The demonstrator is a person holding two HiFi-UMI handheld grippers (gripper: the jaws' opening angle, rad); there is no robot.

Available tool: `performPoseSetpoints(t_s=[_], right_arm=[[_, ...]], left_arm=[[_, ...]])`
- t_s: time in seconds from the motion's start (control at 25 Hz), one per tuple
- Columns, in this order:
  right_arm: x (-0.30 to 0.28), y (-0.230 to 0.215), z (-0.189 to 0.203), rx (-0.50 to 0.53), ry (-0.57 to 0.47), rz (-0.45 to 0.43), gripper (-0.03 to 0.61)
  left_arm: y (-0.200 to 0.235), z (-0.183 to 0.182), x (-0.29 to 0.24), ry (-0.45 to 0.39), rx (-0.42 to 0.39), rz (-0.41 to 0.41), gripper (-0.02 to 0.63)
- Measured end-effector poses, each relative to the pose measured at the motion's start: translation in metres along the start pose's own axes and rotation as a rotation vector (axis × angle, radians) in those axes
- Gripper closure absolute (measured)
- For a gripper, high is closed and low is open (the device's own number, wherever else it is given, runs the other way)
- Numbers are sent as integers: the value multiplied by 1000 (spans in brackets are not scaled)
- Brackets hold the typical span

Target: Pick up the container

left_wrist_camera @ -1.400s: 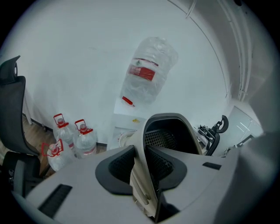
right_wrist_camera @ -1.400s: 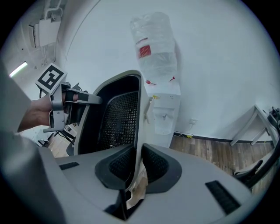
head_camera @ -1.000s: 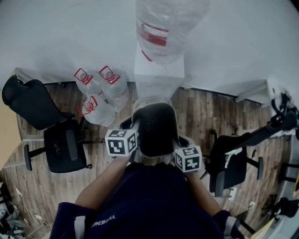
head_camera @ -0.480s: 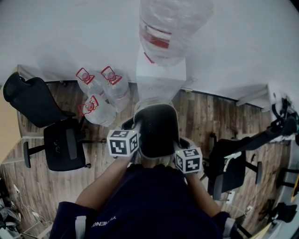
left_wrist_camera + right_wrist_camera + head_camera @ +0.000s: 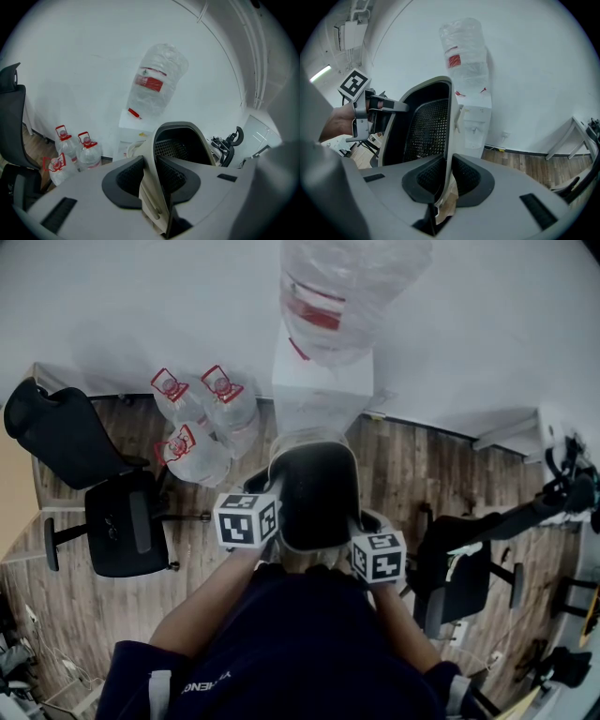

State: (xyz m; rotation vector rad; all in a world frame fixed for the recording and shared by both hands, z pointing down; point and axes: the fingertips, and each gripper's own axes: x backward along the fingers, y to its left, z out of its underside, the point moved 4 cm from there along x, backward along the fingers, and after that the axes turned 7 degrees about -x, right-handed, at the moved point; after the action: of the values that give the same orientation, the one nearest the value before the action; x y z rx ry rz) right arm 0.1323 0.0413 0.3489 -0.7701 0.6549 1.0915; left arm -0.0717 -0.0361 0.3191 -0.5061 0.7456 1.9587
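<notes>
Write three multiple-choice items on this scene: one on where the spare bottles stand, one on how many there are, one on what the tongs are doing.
1. Where do the spare water bottles stand?
A. On a shelf
B. On the floor beside the water dispenser
C. On a windowsill

2. How many red-capped bottles are in that group?
A. Two
B. Five
C. Three

3. What are the left tongs and right tongs doing?
A. Each is clamped on a rim of the container
B. Both are open and empty
C. Only the left tongs grip anything

Answers:
1. B, since the head view shows them on the wood floor next to the dispenser, against the wall.
2. C, since three red caps show there.
3. A, since each gripper view shows the container's wall pinched between its pads.
</notes>
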Motion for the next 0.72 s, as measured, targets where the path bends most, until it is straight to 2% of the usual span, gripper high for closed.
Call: performPoseSetpoints(t_s=[0.72], right_arm=[[-2, -5, -1, -3, 3, 7, 518]], left_arm=[[0, 3, -5, 12, 6, 1, 503]])
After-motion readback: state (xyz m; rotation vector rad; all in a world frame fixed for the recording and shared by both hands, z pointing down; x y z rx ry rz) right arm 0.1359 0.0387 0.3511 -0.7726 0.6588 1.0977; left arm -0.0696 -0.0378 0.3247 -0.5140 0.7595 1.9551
